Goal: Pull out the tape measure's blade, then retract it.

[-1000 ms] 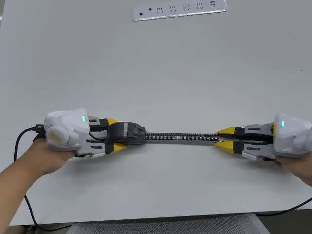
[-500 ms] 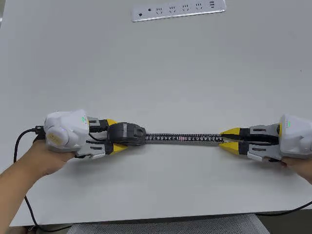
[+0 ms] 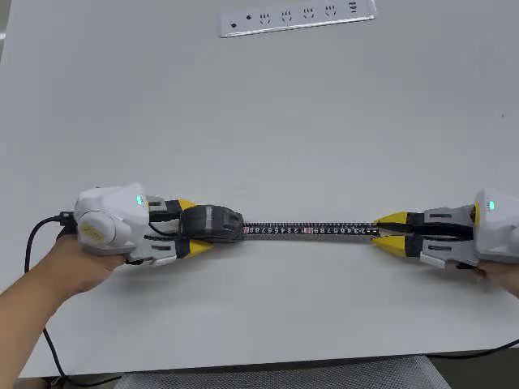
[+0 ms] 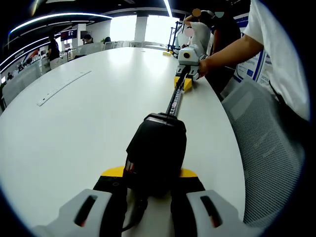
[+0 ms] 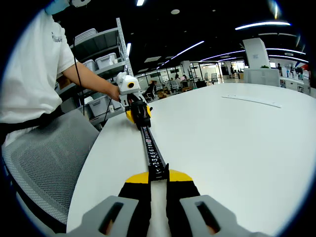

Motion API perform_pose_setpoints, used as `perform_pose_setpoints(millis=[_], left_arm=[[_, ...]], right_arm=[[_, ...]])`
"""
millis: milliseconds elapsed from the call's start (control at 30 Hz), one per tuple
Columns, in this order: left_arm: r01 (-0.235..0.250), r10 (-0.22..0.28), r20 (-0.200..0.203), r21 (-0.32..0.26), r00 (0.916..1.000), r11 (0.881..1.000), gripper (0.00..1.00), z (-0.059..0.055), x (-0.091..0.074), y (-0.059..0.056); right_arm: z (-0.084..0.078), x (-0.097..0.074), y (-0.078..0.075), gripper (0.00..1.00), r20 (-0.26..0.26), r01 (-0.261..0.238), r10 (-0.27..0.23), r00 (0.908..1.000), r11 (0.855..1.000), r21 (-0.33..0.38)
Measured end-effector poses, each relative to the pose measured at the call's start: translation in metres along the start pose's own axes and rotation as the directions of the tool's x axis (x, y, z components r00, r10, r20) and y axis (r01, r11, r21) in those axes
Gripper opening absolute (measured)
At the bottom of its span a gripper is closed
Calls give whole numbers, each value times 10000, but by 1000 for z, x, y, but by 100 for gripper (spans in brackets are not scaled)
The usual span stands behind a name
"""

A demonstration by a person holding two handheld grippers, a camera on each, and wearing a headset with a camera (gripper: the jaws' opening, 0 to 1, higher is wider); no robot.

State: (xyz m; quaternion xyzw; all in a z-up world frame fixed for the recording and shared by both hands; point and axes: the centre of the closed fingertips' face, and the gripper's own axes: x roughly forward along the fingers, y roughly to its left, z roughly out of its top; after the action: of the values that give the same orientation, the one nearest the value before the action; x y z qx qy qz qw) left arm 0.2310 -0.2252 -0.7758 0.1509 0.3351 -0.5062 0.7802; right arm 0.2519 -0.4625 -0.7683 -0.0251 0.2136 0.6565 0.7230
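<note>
Head view: I see the tape measure (image 3: pixel 212 223) near the front edge of the white table (image 3: pixel 268 113).
Left gripper (image 3: pixel 193 225): my jaws clamp the tape measure from both sides.
Right gripper (image 3: pixel 389 232): my jaws pinch the tip of the blade (image 3: pixel 308 230).
Blade: stretched straight between both grippers.

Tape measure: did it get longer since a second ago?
Yes. The right hand-held gripper, shut on the end of the blade, pulled further right, away from the case, so more blade is out. The left hand-held gripper stayed put, clamping the case, and the power strip did not move.
</note>
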Motion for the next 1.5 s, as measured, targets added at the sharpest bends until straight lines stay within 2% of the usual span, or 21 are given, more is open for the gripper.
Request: perform_pose_setpoints(millis=[1133,1500], left_arm=[[-50,50,18,-109,10000,9999,30,1,0,0],[-49,49,29,-125,10000,9999,30,1,0,0]], right_arm=[[-7,-35,-6,7,-92,184,-181,9998,9995,264],[-14,-33,-5,9,-248,284,-277,9993,9992,295]])
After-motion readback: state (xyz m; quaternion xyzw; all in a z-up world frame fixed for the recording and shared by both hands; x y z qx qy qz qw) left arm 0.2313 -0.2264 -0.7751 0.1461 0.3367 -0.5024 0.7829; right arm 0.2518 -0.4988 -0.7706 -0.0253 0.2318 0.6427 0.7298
